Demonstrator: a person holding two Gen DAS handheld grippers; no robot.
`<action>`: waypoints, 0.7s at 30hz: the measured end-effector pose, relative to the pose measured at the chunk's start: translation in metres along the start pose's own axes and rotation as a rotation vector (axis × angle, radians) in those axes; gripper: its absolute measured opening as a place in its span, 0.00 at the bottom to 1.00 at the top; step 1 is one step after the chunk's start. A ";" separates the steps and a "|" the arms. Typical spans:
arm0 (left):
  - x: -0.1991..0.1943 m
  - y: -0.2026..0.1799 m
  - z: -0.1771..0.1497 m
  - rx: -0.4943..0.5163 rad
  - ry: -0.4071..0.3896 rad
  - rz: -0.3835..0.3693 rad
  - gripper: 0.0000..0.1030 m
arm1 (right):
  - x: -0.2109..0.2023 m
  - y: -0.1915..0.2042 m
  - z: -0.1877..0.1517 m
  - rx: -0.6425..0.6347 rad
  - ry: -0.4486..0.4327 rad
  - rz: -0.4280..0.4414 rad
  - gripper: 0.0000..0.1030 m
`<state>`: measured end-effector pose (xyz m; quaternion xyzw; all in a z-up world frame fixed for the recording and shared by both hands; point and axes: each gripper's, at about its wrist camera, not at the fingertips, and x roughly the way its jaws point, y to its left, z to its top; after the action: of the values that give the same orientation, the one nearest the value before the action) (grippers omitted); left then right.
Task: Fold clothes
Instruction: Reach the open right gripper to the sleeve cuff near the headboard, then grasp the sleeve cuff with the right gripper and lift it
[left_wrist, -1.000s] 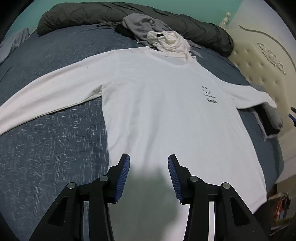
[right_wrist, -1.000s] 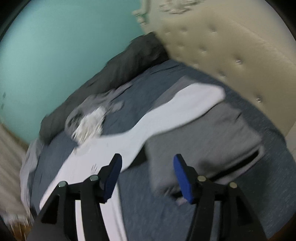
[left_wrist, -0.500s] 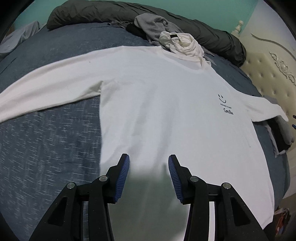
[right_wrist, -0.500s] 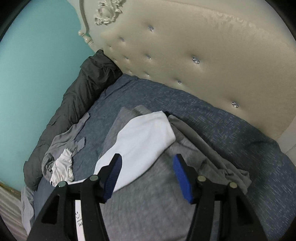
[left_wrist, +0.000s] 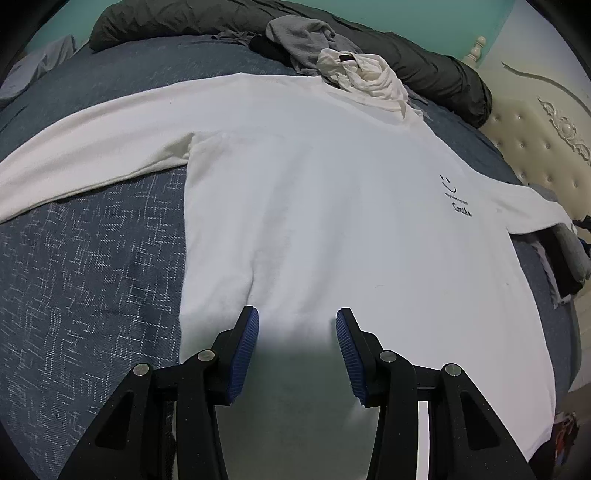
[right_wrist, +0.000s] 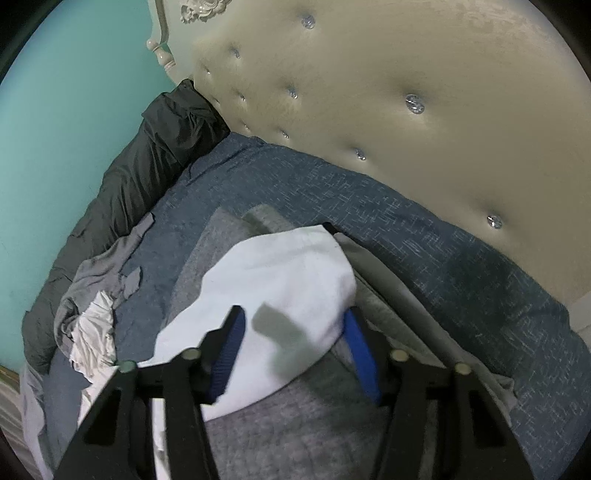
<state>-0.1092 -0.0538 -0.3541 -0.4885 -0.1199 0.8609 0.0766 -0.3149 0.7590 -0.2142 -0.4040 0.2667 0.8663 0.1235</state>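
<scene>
White long-sleeved shirt (left_wrist: 332, 206) flat, sleeves outspread

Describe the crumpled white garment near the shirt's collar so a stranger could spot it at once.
Start at the long dark duvet rolled along the far edge of the bed. Just in front of it lies a small heap of clothes at the collar of the spread white shirt. The crumpled white garment is bunched, not flat, and rests against a grey garment.

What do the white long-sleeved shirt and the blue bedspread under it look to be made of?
White long-sleeved shirt: looks like thick matte cotton knit, perhaps fleece; soft, rounded creases, no sheen. Blue bedspread: seems a coarse woven fabric, judging by its pale crosshatch flecks; the fibre cannot be told.
</scene>
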 end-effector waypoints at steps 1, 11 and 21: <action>0.000 0.000 0.000 0.002 0.000 0.000 0.47 | 0.001 -0.001 0.000 -0.008 -0.006 -0.012 0.29; -0.009 0.003 -0.001 -0.004 -0.020 -0.016 0.47 | -0.036 0.037 -0.004 -0.156 -0.115 0.039 0.05; -0.031 0.005 -0.002 0.001 -0.060 -0.031 0.47 | -0.093 0.157 -0.024 -0.329 -0.130 0.227 0.05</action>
<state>-0.0918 -0.0662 -0.3311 -0.4604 -0.1294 0.8740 0.0866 -0.3072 0.6154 -0.0984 -0.3294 0.1568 0.9307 -0.0255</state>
